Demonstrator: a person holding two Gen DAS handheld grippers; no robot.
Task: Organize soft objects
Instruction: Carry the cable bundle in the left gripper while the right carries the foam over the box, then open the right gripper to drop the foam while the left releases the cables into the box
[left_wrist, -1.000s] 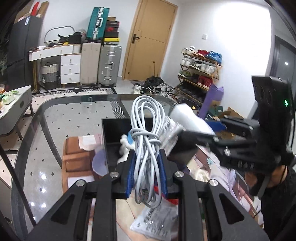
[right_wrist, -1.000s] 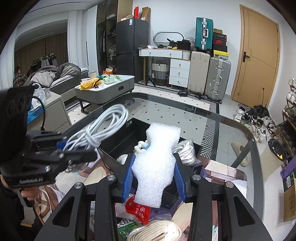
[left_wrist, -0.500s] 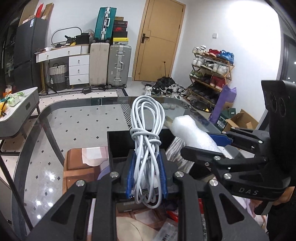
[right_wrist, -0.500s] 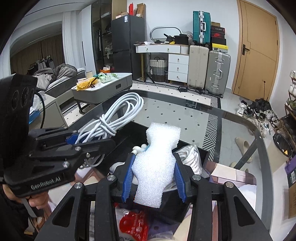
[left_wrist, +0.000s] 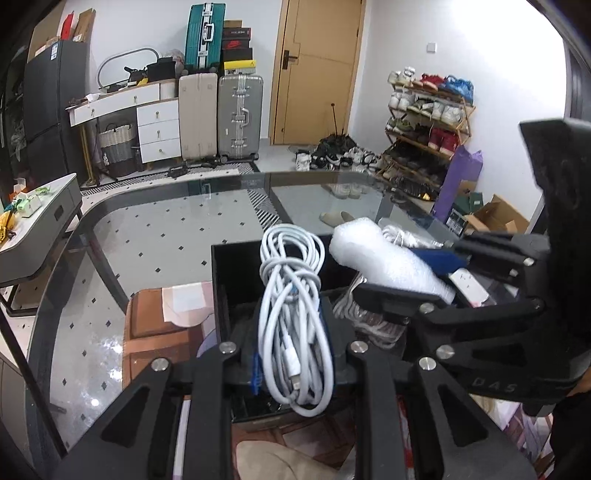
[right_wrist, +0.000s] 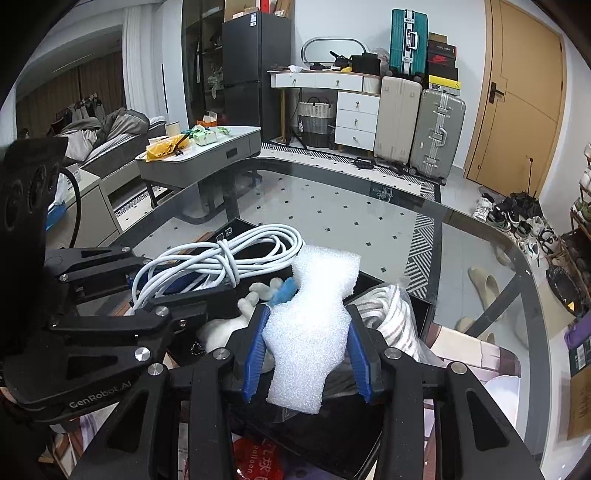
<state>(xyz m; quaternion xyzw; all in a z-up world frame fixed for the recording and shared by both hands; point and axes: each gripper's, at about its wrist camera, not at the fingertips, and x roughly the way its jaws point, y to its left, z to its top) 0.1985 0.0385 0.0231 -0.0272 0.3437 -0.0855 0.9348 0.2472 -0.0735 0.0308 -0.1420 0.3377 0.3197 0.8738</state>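
Over the black bin (right_wrist: 417, 306), cable bundle (left_wrist: 291, 317) beside foam piece (right_wrist: 314, 328) — plush toy (right_wrist: 236, 325) beneath

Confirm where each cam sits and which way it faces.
Left wrist: on the left tongs, facing forward and down at the open black box on the glass table; own jaws grip a coiled white cable.
Right wrist: on the right tongs, same heading; own jaws, just opening, flank a white foam block.
Shared: box, table, wooden door; each sees the other's tongs.
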